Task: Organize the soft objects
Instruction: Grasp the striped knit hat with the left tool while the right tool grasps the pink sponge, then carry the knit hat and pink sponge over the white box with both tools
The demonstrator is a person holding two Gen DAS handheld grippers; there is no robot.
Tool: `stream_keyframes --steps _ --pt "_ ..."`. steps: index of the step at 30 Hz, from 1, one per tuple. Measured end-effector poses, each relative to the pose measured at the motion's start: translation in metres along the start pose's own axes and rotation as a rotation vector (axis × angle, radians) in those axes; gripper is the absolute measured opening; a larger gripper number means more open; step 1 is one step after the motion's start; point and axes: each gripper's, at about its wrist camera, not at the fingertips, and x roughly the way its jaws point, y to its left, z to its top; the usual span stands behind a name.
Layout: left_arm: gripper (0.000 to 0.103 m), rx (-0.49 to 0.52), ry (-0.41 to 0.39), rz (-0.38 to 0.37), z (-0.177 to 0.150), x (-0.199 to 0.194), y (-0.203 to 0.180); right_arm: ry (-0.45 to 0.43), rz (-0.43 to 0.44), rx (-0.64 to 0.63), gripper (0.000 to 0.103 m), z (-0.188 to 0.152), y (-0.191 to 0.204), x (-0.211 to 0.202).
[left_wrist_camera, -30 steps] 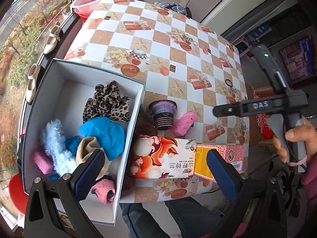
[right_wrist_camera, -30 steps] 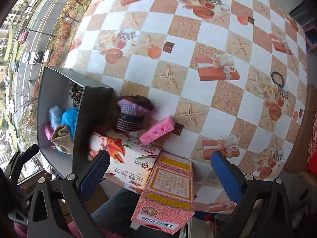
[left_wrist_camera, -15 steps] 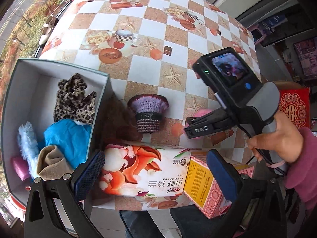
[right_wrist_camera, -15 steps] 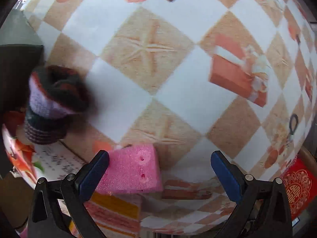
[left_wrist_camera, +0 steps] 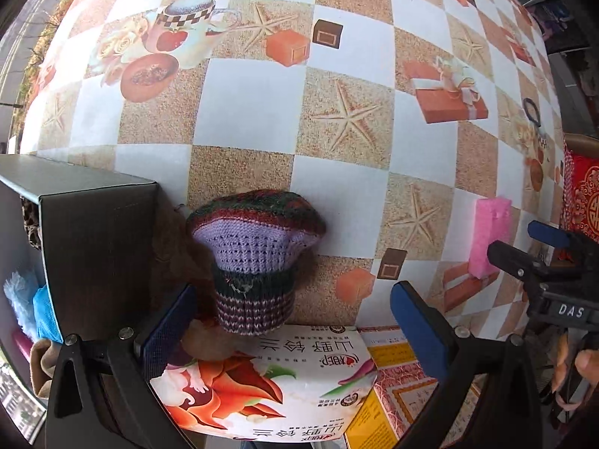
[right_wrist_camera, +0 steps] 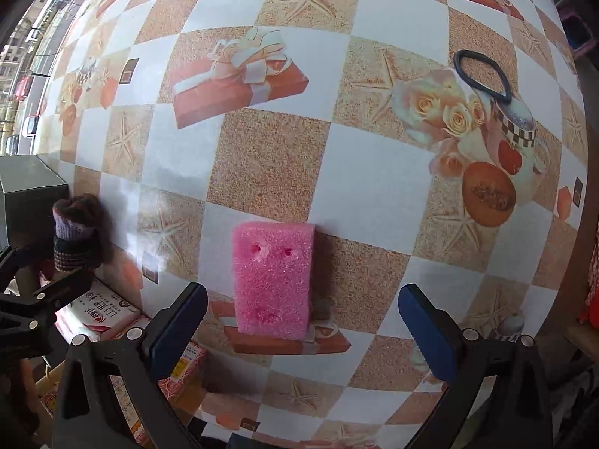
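Note:
A knitted purple and dark striped hat (left_wrist_camera: pixel 254 262) stands on the checked tablecloth beside the grey box (left_wrist_camera: pixel 93 232). My left gripper (left_wrist_camera: pixel 295 321) is open, its blue pads on either side of the hat's lower band, not touching it. A pink sponge block (right_wrist_camera: pixel 272 278) lies flat on the table, and my right gripper (right_wrist_camera: pixel 303 325) is open with the sponge's near end between its pads. The sponge (left_wrist_camera: pixel 490 235) also shows at the right of the left wrist view, with the right gripper (left_wrist_camera: pixel 543 254) beside it. The hat (right_wrist_camera: pixel 76 234) appears at the left of the right wrist view.
The grey box holds soft items, blue and fluffy ones (left_wrist_camera: pixel 26 299) showing at its edge. A printed tissue pack (left_wrist_camera: pixel 269 381) and a red and yellow carton (left_wrist_camera: pixel 397 393) lie at the table's near edge. A black hair tie (right_wrist_camera: pixel 483 75) lies far right on the tablecloth (right_wrist_camera: pixel 262 157).
Both grippers have dropped closer to the table. The left one now frames the knitted hat; the right one has come in over the pink sponge, which now lies between its pads.

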Motion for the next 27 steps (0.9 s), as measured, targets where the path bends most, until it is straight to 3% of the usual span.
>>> stream_keyframes --steps 6,10,13,15,17,19,27 --pt "0.101 0.002 0.079 0.029 0.014 0.026 0.001 -0.056 0.0 0.035 0.103 -0.003 0.01 0.01" --pt "0.097 -0.003 0.146 0.054 0.02 0.046 0.004 -0.063 -0.052 0.005 0.103 -0.014 0.026 0.022" --pt "0.093 0.025 0.125 0.072 0.019 0.044 0.003 -0.071 -0.106 -0.026 0.097 -0.021 0.034 0.024" --pt "0.081 0.06 0.088 0.083 0.018 0.037 -0.001 -0.086 -0.129 -0.025 0.088 -0.027 0.034 0.022" --pt "0.051 0.084 0.051 0.082 0.02 0.028 -0.004 -0.104 -0.152 -0.024 0.073 -0.032 0.031 0.014" --pt "0.04 0.102 0.026 0.049 0.019 0.022 -0.004 -0.129 -0.15 -0.029 0.044 -0.034 0.019 0.001" --pt "0.038 0.157 -0.168 0.009 -0.006 -0.029 -0.003 -0.173 0.009 0.074 0.044 -0.046 -0.002 -0.04"
